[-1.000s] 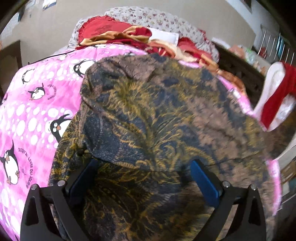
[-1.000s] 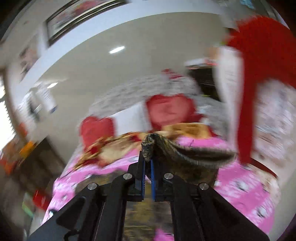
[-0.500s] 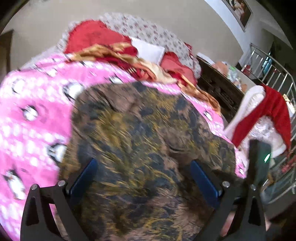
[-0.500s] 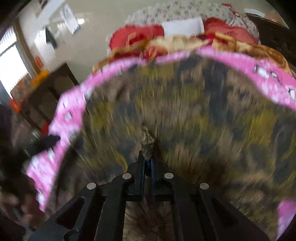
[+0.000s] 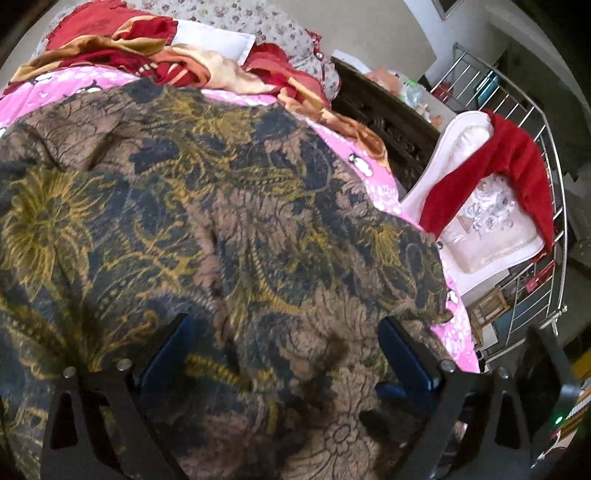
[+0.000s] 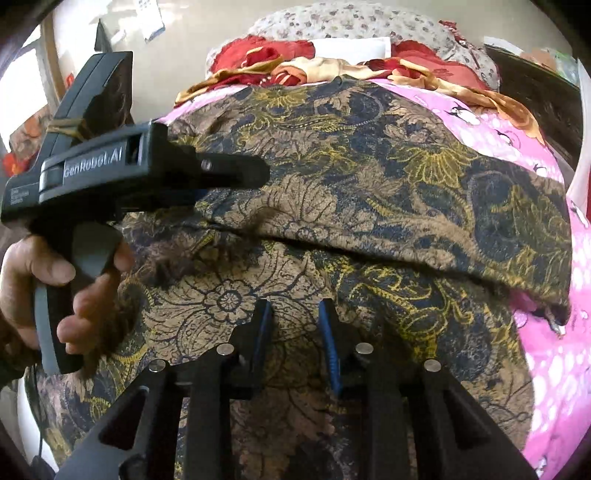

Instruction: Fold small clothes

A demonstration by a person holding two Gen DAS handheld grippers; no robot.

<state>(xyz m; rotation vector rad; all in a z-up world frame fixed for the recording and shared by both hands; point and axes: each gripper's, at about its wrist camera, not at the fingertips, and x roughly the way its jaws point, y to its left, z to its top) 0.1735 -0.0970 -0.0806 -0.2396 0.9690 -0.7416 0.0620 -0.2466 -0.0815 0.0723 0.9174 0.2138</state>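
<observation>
A brown, gold and navy batik cloth [image 5: 258, 221] lies spread on the pink penguin blanket [image 5: 373, 177]. My left gripper [image 5: 286, 350] hovers low over its near part. Its jaws stand wide and are closing a little, with only flat cloth under them. In the right wrist view the cloth [image 6: 369, 177] shows a folded layer whose edge runs across the middle. My right gripper [image 6: 295, 321] sits just above the lower layer. Its jaws are opening and the pads press on nothing. A hand [image 6: 33, 273] holds the left gripper [image 6: 255, 173] at the left, over the fold's edge.
Red and orange bedding [image 5: 147, 55] and floral pillows [image 6: 369, 22] are heaped at the bed's head. A dark wooden cabinet [image 5: 388, 110] stands beyond the bed's right side. A metal rack [image 5: 546, 166] there carries a red and white garment [image 5: 491, 177].
The right gripper came down from high up with a pinched cloth edge, laid it on the bed and parted its jaws off it. The left gripper swung toward the bed's right side.
</observation>
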